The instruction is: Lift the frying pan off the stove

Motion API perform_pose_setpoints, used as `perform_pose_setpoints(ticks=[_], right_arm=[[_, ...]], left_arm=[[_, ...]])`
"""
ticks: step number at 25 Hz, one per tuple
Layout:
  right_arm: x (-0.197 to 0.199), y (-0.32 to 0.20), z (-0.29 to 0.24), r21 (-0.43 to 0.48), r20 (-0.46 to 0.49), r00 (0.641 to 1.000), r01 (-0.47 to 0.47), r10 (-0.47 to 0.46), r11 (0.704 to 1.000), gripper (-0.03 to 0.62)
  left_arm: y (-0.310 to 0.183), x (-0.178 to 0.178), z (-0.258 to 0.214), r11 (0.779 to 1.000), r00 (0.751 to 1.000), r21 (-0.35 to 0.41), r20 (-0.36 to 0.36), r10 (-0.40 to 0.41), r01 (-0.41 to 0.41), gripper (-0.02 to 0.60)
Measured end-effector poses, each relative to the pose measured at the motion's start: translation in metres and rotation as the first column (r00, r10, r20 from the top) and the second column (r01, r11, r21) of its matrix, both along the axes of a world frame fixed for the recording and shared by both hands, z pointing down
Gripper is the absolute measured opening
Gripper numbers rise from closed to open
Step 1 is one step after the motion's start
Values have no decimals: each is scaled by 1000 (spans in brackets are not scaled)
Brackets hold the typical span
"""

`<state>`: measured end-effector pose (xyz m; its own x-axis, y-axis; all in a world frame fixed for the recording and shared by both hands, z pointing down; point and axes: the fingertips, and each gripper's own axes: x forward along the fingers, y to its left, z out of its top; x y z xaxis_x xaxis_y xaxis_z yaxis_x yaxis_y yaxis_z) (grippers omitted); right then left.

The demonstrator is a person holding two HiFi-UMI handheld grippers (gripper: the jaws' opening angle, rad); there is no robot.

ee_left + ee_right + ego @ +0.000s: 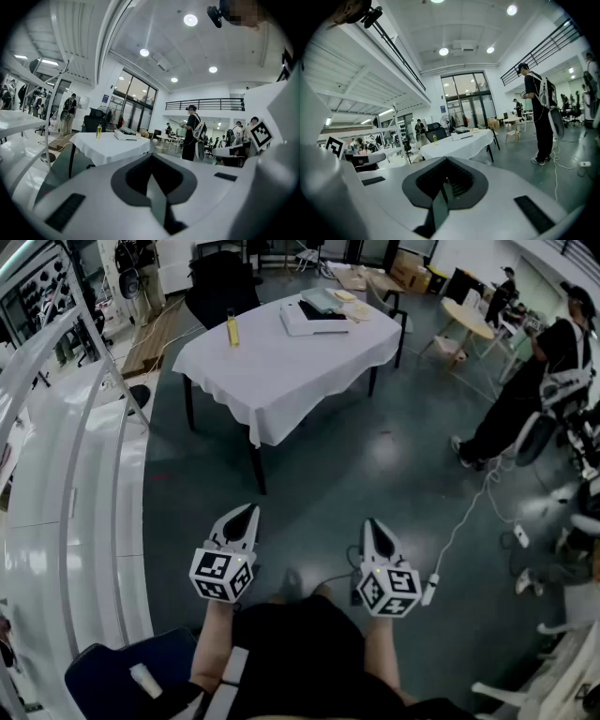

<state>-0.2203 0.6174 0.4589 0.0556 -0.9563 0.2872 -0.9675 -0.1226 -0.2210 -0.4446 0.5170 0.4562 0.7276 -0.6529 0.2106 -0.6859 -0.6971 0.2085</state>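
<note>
Near six o'clock, two grippers, left gripper [246,514] and right gripper [372,526], both with jaws clenched on nothing. Toward twelve, one white-draped bench [281,371] carries one yellow bottle [232,329] and one flat white unit [314,320]; the frying pan is too small to make out.

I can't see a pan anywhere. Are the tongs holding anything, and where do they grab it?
Nothing is held. The left tongs and the right tongs are both shut, with nothing between them.

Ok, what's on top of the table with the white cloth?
A yellow bottle near its left edge and a flat white box with flat things stacked on it, too small to identify. The cloth hides the tabletop itself.
</note>
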Motion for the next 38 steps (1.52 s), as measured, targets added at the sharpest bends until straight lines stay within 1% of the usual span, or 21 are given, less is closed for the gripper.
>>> perform_pose_setpoints(ticks=[3, 7, 15, 19, 25, 29, 30, 31, 32, 33, 35, 38], right_arm=[[2, 0, 1, 5, -18, 1000, 11, -11, 1000, 5], [7, -2, -4, 14, -13, 1000, -10, 10, 1000, 5], [19, -14, -4, 17, -23, 999, 33, -32, 999, 5], [38, -22, -5, 20, -21, 999, 48, -48, 999, 5], [79, -31, 0, 32, -18, 996, 86, -86, 996, 5], [105, -30, 2, 41, -30, 992, 120, -119, 992, 5], [110, -29, 3, 40, -33, 992, 127, -126, 991, 5], [114, -27, 5, 37, -32, 991, 132, -131, 991, 5], [118, -26, 7, 34, -28, 991, 135, -134, 990, 5], [121, -25, 10, 29, -21, 990, 137, -136, 990, 5], [125, -23, 17, 18, -8, 990, 141, -141, 990, 5], [128, -22, 26, 11, 6, 989, 147, -147, 989, 5]], left_arm=[[0, 3, 3, 1000, 1000, 5, 5, -4, 4, 6], [1, 10, 1, 1000, 1000, 9, 6, 1, -1, 6], [-9, 29, -5, 1000, 1000, 17, -9, -12, 12, 6], [-12, 52, -9, 1000, 1000, 28, -10, -13, 13, 6], [-15, 98, -6, 998, 999, 50, -19, -33, 34, 8], [-12, 122, -2, 994, 996, 62, -30, -88, 89, 9], [-9, 126, 0, 993, 994, 59, -39, -99, 102, 24], [-7, 130, 1, 993, 993, 51, -52, -103, 105, 103], [-5, 133, 1, 994, 993, 41, -67, -102, 105, 206], [-4, 135, 1, 994, 991, 36, -83, -105, 108, 236], [-3, 134, 0, 990, 986, 41, -103, -132, 137, 259], [-7, 134, 4, 984, 981, 42, -95, -171, 176, 282]])
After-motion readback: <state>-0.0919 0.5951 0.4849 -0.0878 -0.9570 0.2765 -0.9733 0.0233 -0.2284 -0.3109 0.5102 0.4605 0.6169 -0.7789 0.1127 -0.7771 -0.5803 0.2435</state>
